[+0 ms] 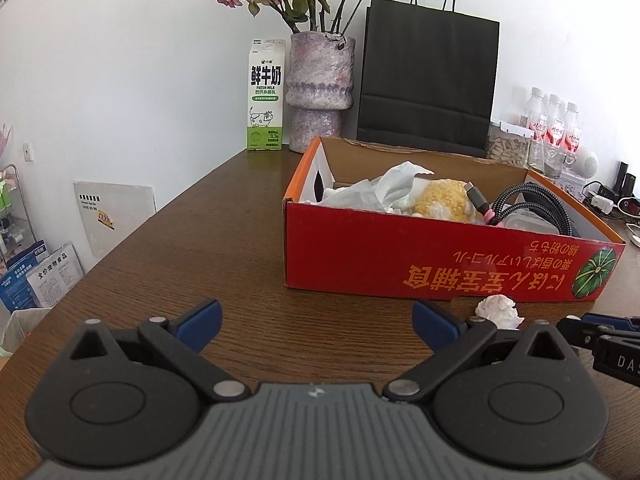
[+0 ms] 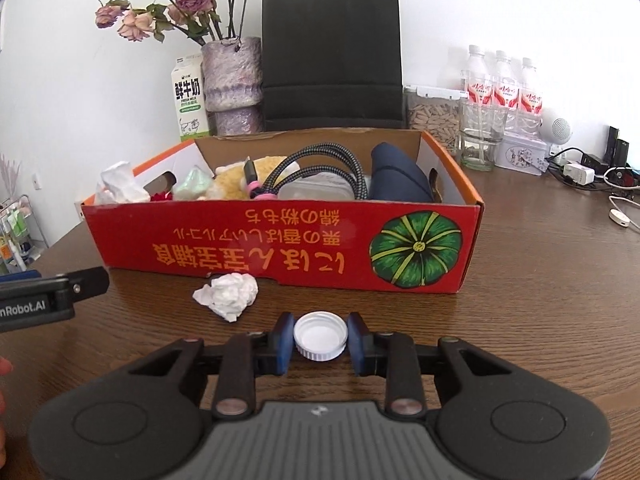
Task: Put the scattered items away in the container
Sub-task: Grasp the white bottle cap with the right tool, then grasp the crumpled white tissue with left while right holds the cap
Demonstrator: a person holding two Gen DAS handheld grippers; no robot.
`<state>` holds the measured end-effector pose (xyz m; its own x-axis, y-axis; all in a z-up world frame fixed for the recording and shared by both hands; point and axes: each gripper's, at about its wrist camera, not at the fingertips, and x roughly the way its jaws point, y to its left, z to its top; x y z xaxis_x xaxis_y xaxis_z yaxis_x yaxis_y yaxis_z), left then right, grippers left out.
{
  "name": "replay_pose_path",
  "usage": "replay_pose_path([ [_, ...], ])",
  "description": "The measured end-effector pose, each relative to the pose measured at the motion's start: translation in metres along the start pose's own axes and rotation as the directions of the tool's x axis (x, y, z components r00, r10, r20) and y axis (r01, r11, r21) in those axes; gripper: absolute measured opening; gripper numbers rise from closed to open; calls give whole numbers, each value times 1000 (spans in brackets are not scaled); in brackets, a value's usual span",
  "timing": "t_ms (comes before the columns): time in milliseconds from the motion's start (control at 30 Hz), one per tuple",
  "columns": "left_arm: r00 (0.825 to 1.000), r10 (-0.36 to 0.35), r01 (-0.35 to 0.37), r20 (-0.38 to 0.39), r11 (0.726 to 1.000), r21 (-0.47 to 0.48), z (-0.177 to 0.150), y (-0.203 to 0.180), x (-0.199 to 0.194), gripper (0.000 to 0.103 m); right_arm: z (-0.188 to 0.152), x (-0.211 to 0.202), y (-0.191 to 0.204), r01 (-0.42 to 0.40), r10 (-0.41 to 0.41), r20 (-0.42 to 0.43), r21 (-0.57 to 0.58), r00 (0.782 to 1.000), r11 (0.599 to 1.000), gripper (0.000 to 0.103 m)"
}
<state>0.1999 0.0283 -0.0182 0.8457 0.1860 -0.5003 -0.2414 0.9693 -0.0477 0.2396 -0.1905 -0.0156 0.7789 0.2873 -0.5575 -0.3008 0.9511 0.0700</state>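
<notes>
A red cardboard box (image 2: 280, 248) stands on the wooden table, holding a cable, a plush toy, tissue, a clear tub and a dark pouch; it also shows in the left wrist view (image 1: 400, 256). A crumpled white tissue (image 2: 228, 294) lies on the table in front of the box, also seen in the left wrist view (image 1: 500, 310). My right gripper (image 2: 320, 338) is shut on a white bottle cap (image 2: 320, 334), low over the table near the box's front wall. My left gripper (image 1: 316, 322) is open and empty, to the left of the tissue.
Behind the box stand a milk carton (image 1: 265, 96), a vase of dried roses (image 1: 320, 92), a black paper bag (image 2: 332, 52), a jar of seeds (image 2: 434, 118) and water bottles (image 2: 504, 88). Chargers and cables (image 2: 588, 176) lie at the right.
</notes>
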Motion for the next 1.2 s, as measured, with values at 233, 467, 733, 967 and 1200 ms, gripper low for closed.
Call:
replay_pose_path([
  [233, 1000, -1, 1, -17, 1000, 28, 1, -8, 5, 103, 4, 1, -12, 18, -18, 23, -6, 1000, 1000, 27],
  [467, 998, -59, 60, -27, 996, 58, 3, -36, 9, 103, 10, 6, -26, 55, -54, 39, -13, 998, 998, 27],
  [733, 992, -117, 122, -45, 981, 151, 7, -87, 18, 103, 13, 6, -45, 107, -105, 70, -23, 992, 994, 27],
  [967, 992, -86, 100, -89, 982, 160, 9, -109, 35, 103, 14, 5, -62, 113, -113, 68, -2, 991, 994, 27],
  [1200, 991, -64, 79, -115, 988, 132, 10, -111, 45, 103, 10, 0, -58, 108, -106, 74, -15, 992, 994, 27],
])
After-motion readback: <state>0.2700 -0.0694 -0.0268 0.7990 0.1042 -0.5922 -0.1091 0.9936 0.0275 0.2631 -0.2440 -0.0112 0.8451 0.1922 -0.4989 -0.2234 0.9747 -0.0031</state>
